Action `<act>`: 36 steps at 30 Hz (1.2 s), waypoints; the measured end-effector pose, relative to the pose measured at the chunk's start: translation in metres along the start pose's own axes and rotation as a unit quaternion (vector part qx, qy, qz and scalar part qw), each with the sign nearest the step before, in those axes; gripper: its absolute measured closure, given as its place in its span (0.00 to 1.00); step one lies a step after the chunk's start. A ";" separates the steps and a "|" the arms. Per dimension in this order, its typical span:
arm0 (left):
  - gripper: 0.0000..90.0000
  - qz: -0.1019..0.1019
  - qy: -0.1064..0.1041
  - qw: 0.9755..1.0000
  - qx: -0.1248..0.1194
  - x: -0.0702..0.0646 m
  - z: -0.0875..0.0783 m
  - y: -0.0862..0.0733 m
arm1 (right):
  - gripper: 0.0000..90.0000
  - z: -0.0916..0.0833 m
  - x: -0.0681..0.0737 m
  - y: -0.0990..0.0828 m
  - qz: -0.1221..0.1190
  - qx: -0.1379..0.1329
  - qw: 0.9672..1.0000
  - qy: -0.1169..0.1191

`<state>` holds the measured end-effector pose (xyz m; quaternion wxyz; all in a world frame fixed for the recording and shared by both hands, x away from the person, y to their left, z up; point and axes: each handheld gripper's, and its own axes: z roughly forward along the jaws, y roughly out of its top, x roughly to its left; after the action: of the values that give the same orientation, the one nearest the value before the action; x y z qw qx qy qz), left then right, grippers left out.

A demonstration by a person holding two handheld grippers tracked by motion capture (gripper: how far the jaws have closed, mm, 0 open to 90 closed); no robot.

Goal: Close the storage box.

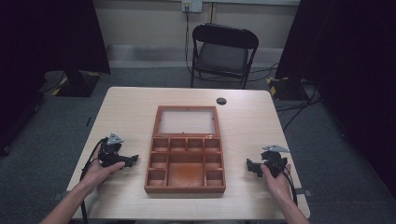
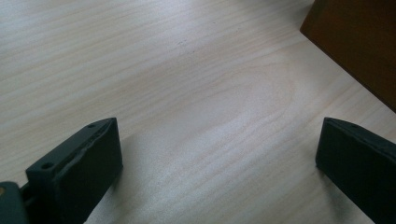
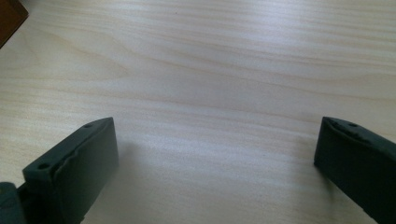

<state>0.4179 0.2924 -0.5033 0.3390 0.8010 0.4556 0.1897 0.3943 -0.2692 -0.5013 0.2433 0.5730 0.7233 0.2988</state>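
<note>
Two sets of tongs rest low on the pale wooden surface (image 1: 126, 107), one to each side of the open wooden box (image 1: 185, 158), and neither holds anything: the left tongs (image 1: 132, 160) stand with their jaws wide apart over bare wood, and the right tongs (image 1: 251, 167) likewise. The box lies in the middle of the surface, between the two, its glazed lid (image 1: 187, 121) folded flat away from the person and its compartments looking empty. In the left gripper view a dark brown corner of the box (image 2: 359, 42) sits just ahead and to one side of the jaws, apart from them. The likeliest trouble, I judge, is a one-sided push: if one pair of tongs meets a wall before the other, the box may slide or twist across the smooth surface rather than be gripped. The lid is another risk; lifted by a thin edge it could slip from the pads and drop shut. The cables trailing back from each hand might also snag the near edge of the surface.
</note>
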 end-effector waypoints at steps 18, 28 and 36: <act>0.18 -0.012 0.003 1.000 0.015 0.003 -0.004 0.008 | 0.19 -0.008 -0.004 0.006 0.008 0.012 1.000 0.004; 0.18 -0.015 -0.019 1.000 -0.013 -0.002 -0.004 0.020 | 0.16 -0.006 0.004 0.020 0.005 -0.016 0.999 0.048; 0.19 -0.021 -0.014 0.999 -0.048 -0.004 -0.013 0.037 | 0.16 0.002 0.020 0.043 -0.027 -0.035 0.997 0.069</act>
<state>0.4303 0.2809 -0.4671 0.3874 0.7768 0.4575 0.1929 0.4201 -0.2420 -0.4722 0.2212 0.5226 0.7423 0.3563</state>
